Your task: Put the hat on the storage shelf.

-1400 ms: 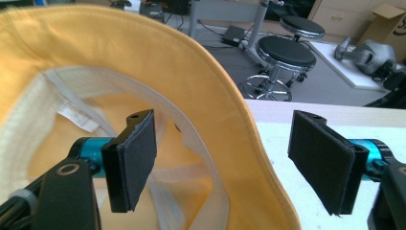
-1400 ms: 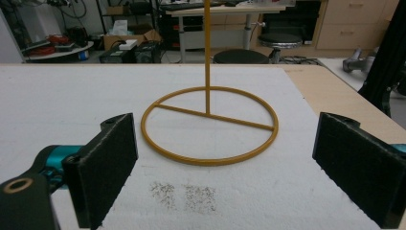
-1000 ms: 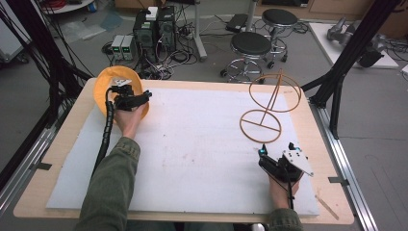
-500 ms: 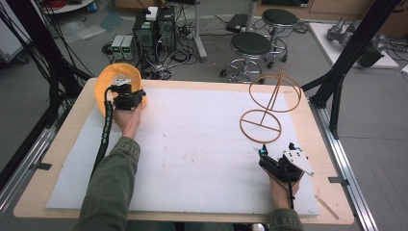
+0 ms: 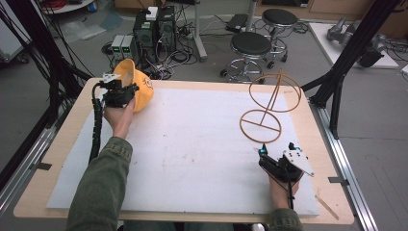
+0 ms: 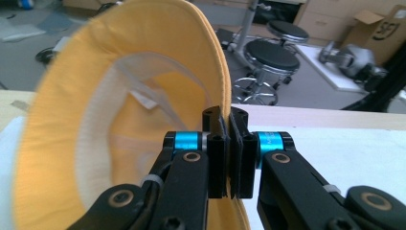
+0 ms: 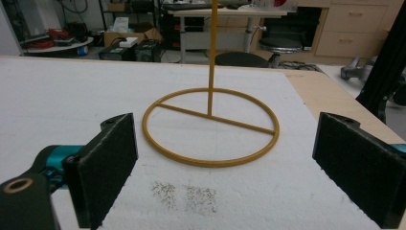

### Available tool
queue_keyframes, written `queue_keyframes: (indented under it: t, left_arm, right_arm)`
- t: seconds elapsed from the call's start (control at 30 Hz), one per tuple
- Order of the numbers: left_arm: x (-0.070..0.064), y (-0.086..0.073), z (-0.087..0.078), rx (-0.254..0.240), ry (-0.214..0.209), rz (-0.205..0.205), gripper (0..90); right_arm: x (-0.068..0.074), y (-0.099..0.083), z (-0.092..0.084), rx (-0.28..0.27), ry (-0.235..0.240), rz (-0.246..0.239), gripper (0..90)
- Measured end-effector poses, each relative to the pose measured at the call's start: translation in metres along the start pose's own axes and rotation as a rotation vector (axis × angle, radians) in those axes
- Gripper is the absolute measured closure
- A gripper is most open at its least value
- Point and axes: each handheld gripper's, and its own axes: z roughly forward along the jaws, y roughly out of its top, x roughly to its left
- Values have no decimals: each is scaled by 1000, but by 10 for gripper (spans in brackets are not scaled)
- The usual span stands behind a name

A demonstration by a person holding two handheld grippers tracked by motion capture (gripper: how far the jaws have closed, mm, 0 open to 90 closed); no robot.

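A yellow cap (image 5: 139, 83) hangs tilted over the table's far left corner, its hollow inside (image 6: 119, 120) turned toward the left gripper's camera. My left gripper (image 5: 127, 92) is shut on the cap's rim; in the left gripper view the jaws (image 6: 225, 143) pinch the yellow edge. A yellow wire stand (image 5: 262, 125), with a round base, an upright post and a top ring, is at the right. My right gripper (image 5: 263, 156) rests near the front right, open, pointing at the stand's base (image 7: 210, 115). Nothing lies between its pads (image 7: 225, 158).
A white sheet (image 5: 192, 144) covers most of the wooden table (image 5: 57, 168). A thin wooden stick (image 5: 328, 208) lies at the front right corner. Stools (image 5: 251, 44) and computer boxes (image 5: 144, 29) stand on the floor beyond the far edge.
The left gripper has closed on the cap's rim and lifted it, tipping the cap up off the table. The right gripper has stayed where it was.
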Motion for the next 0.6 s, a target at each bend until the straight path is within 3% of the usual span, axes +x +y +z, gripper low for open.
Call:
queue_keyframes:
  t: [0.33, 0.47, 0.6]
  left_arm:
    - [-13, 13, -28, -61, -116, -2, 866]
    - [-21, 20, -46, -96, -187, -10, 866]
    - [-27, 23, -61, -112, -233, -1, 866]
  right_arm:
    - [1, 1, -1, -4, 4, 5, 72]
    - [1, 1, -2, -12, 4, 1, 72]
    - [1, 2, -2, -13, 3, -4, 72]
